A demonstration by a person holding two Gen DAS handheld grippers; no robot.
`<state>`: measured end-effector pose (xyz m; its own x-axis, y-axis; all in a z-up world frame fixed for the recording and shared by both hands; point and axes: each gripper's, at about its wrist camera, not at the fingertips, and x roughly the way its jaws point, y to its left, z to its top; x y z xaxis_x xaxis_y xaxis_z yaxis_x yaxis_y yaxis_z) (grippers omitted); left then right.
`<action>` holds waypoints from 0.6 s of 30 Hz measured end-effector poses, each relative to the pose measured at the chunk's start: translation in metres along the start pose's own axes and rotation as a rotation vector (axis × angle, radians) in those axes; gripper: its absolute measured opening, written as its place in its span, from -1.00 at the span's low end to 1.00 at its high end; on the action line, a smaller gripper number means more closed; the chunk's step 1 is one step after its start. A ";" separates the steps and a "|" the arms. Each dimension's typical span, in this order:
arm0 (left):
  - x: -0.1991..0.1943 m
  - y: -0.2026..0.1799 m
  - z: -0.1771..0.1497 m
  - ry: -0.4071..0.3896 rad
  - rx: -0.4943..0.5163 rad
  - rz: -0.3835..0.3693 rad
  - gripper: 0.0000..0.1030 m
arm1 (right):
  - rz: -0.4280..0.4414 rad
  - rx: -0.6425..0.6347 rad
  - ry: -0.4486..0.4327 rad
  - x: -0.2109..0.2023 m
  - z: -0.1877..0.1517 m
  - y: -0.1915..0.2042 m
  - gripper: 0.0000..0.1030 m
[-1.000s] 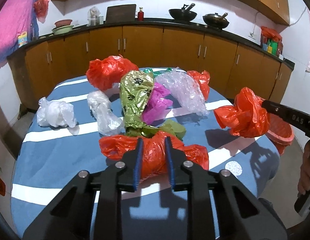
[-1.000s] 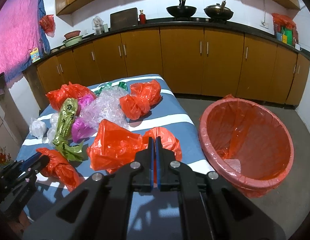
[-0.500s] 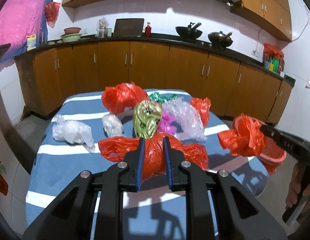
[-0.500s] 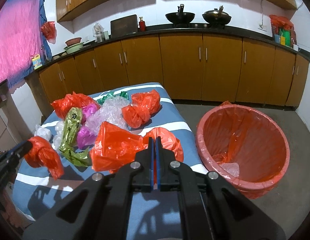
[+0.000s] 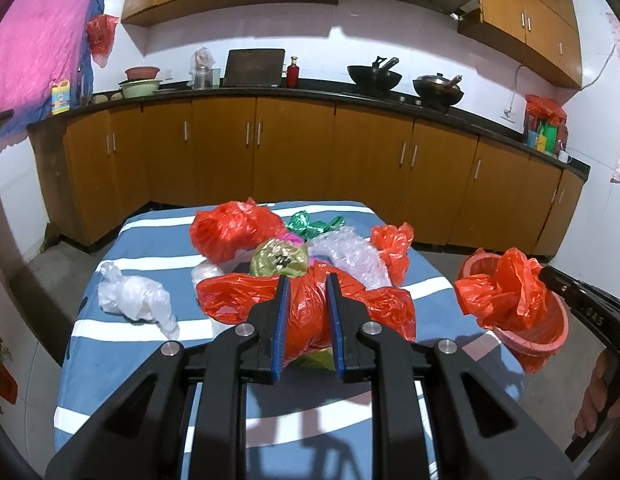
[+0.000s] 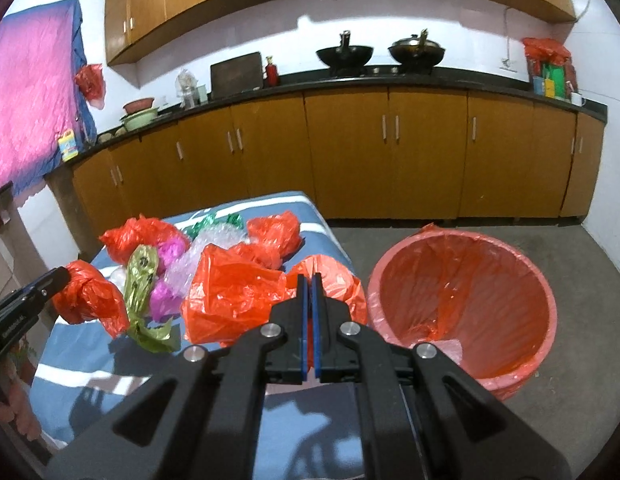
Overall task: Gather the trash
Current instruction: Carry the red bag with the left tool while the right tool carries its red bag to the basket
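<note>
While both grippers hang above the striped blue tabletop (image 5: 122,332), each one has a crumpled red plastic bag in its grip. The left gripper (image 5: 307,312) has its jaws drawn in close on the middle of a red bag (image 5: 306,312), pinching it so that the loose ends bulge out to either side; in the right wrist view this same bag (image 6: 90,296) hangs clear of the tabletop from the gripper's tip. The right gripper (image 6: 309,308) has its jaws pressed almost together, with a thin fold of a second red bag (image 6: 234,292) caught between them and the rest of the bag billowing out to the left and ahead. From the left wrist view that bag (image 5: 506,296) dangles in front of the bin. The round red bin (image 6: 546,320), lined with red plastic, stands on the floor just beside the right edge of the tabletop. More trash lies on the tabletop: a white bag (image 5: 134,300) at the left, another red bag (image 5: 230,232) farther back, an olive green bag (image 5: 280,258), a pink bag (image 6: 166,296), a clear bubble-wrap bundle (image 5: 350,256), a green foil scrap (image 5: 310,226) and a small red bag (image 5: 392,244). A person's fingers (image 5: 594,396) show at the right edge of the left wrist view.
</note>
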<state>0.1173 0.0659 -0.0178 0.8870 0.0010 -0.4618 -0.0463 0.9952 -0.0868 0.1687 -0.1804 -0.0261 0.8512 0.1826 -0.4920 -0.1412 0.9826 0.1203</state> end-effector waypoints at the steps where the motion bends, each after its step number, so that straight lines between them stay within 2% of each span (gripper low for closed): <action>1: 0.001 -0.002 0.001 0.000 0.001 -0.003 -0.64 | -0.005 0.007 -0.009 -0.002 0.001 -0.002 -0.93; 11: 0.013 -0.031 0.012 0.008 0.021 -0.051 -0.64 | -0.051 0.041 -0.051 -0.007 0.010 -0.024 -0.93; 18: 0.025 -0.061 0.021 0.013 0.036 -0.106 -0.64 | -0.115 0.086 -0.071 -0.009 0.015 -0.055 -0.93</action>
<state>0.1516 0.0076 -0.0054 0.8799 -0.1054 -0.4633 0.0642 0.9925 -0.1038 0.1762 -0.2365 -0.0155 0.8934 0.0628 -0.4448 0.0010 0.9899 0.1417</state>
